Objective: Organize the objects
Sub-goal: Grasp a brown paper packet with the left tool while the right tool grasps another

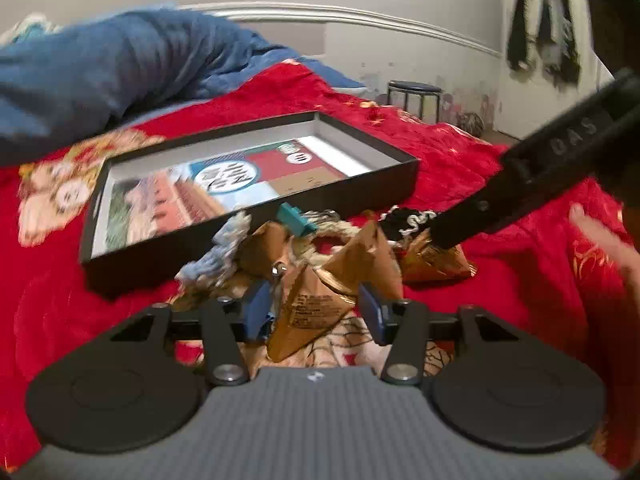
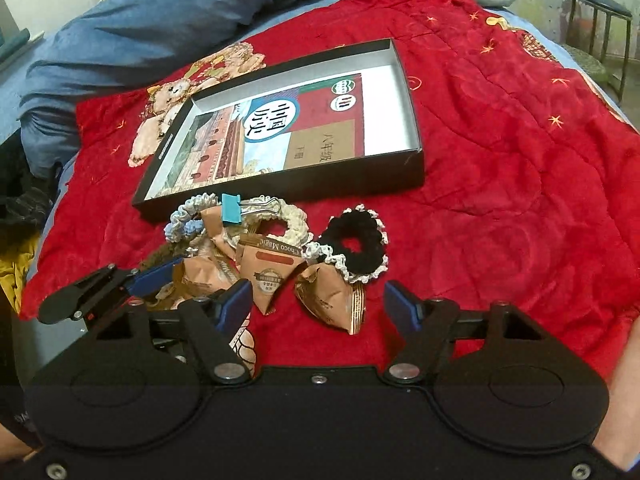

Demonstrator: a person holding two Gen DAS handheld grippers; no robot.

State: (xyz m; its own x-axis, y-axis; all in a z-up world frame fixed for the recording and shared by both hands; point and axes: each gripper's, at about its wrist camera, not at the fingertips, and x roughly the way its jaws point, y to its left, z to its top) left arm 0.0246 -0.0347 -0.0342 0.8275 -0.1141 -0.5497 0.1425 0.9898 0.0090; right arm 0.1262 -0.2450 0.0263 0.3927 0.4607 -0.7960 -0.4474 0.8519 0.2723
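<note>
A black shallow box (image 2: 416, 136) (image 1: 248, 240) lies on the red quilt with a textbook (image 2: 280, 136) inside. In front of it is a pile: brown triangular Choco Magic packets (image 2: 272, 276) (image 1: 312, 304), a black scrunchie (image 2: 356, 246), a cream scrunchie (image 2: 288, 216), a blue-white scrunchie (image 2: 182, 224) and a teal binder clip (image 2: 231, 209). My left gripper (image 1: 316, 312) is open, its jaws either side of a packet. My right gripper (image 2: 324, 304) is open, just in front of another packet (image 2: 332, 300). The left gripper's fingers (image 2: 152, 278) show in the right wrist view.
The red quilt (image 2: 500, 160) covers the bed; a blue duvet (image 2: 140, 28) is bunched behind the box. A metal stool (image 2: 596, 20) stands beyond the bed at the right. The right gripper's body (image 1: 540, 176) crosses the left wrist view.
</note>
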